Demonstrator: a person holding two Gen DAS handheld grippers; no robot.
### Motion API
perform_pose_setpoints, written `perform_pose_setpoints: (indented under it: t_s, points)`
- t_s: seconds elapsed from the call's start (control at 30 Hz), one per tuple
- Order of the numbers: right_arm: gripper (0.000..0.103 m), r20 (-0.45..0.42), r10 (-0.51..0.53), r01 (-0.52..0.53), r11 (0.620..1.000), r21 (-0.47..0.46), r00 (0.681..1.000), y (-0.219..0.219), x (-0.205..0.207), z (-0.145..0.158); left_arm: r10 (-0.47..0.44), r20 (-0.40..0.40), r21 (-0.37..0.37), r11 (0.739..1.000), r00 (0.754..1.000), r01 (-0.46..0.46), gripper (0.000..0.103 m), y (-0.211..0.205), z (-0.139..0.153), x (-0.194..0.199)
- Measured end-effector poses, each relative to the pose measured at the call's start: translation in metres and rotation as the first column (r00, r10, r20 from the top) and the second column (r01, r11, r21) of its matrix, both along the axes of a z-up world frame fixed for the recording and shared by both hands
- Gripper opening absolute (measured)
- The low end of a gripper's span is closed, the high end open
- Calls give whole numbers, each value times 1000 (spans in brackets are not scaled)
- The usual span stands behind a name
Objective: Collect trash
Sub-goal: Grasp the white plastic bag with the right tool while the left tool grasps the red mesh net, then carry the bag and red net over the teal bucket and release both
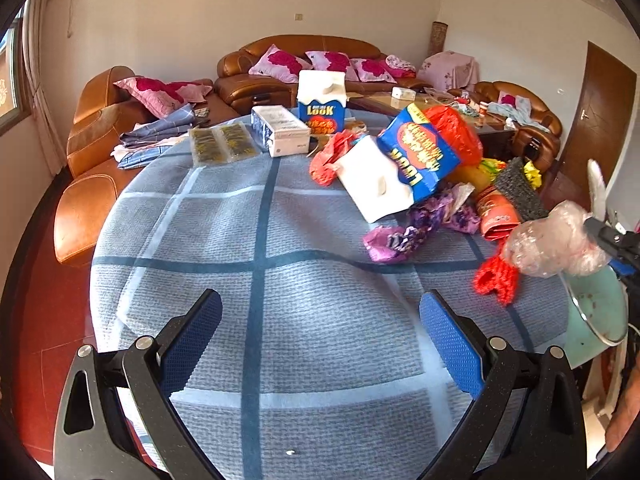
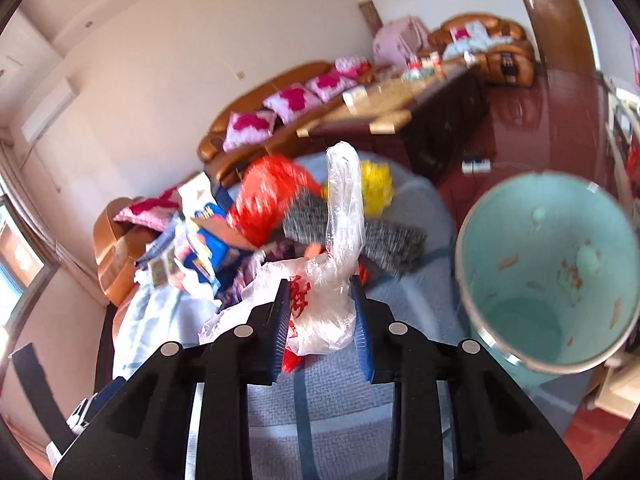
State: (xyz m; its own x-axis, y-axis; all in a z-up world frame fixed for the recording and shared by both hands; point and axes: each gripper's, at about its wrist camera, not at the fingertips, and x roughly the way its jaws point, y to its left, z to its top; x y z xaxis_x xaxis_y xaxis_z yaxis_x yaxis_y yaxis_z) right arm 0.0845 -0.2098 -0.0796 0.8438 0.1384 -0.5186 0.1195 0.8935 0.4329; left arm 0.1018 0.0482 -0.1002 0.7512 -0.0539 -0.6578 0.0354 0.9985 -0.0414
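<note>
R gripper (image 2: 322, 312) clamped on clear plastic bag (image 2: 334, 280), teal bin (image 2: 520, 264) just to its right; L gripper (image 1: 320, 344) apart, nothing in it.

Big round table w/ blue-grey check cloth (image 1: 256, 240) spreads under & ahead of both tools. Bin sits off the table edge, right of the R tool, mouth tipped toward it, stained inside. Trash heap ahead of the R tool, ahead-right of the L one: blue LOOK box (image 1: 420, 156) lying on its side, red bag (image 1: 456, 128) behind it, grey scrubby pad (image 1: 520, 192), purple wrappers (image 1: 404, 236), red net scrap (image 1: 496, 280). Second LOOK box (image 1: 321, 104) upright, farther ahead of the L tool. R pads squeeze the bag from both sides, its tail sticking up past the tips. L fingers (image 1: 192, 340) wide over bare cloth, touching nothing.
</note>
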Motion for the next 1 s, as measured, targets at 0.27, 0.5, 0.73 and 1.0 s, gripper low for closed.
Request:
perform_pose_setpoints:
  t_s: [0.27,0.5,0.73,1.0]
  points:
    - [30,72,-105,114,985,-131,992,-38,-43,31,-147,29,30,989,989,146,97,-65,15,17]
    - [31,68,-157,166,976,-143,985,-67,-63,34,-239,-80,36,970,968,242,96,-120,-10,49]
    - [31,35,-187,190,971,-144,982,-75,-65,24,-271,-215,-23,962,938,272,65,-142,-32,72]
    - [32,50,-178,184,970,-158,983,-69,-68,26,-314,-206,-93,949,927,301,21,-131,-28,64]
